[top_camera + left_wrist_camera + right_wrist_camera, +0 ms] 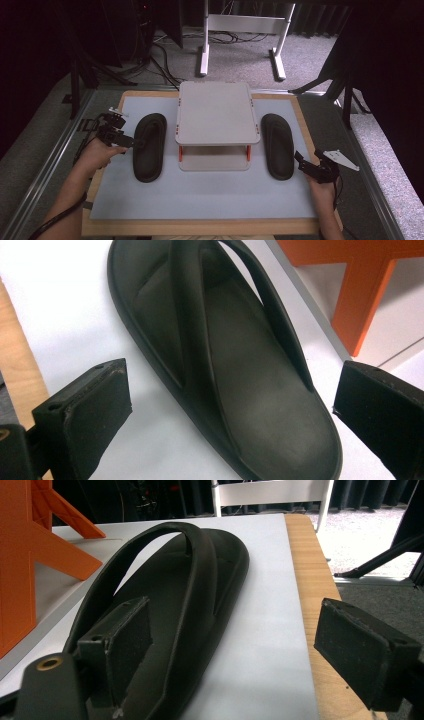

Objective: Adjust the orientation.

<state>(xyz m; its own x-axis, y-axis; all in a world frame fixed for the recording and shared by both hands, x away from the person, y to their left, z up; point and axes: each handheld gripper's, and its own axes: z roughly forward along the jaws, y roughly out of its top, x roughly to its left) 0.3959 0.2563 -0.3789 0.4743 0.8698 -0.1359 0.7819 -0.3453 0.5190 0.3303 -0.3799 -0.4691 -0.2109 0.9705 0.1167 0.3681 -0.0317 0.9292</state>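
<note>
Nearest to me, my right gripper (306,163) sat low at the right edge of the mat (200,192), jaws spread wide and holding nothing. In the right gripper view those jaws framed the right flip-flop (165,610): matte black, rubbery, with a thick arched strap rising over a smooth footbed and a raised rim around the sole. It lay flat on the pale mat, just beside the mat's edge and the wooden border of the table (310,580).

A little farther up, my left gripper (131,142) hovered at the outer side of the left flip-flop (150,147), its tips just at the sandal's rim; I could not tell whether they touched. In the left gripper view the jaws stood wide apart, empty, with the sandal's heel between them. This sandal matched the other: black, dull, Y-shaped strap.

Between the two sandals stood a small white two-tier rack (216,112) on orange posts (180,153).
</note>
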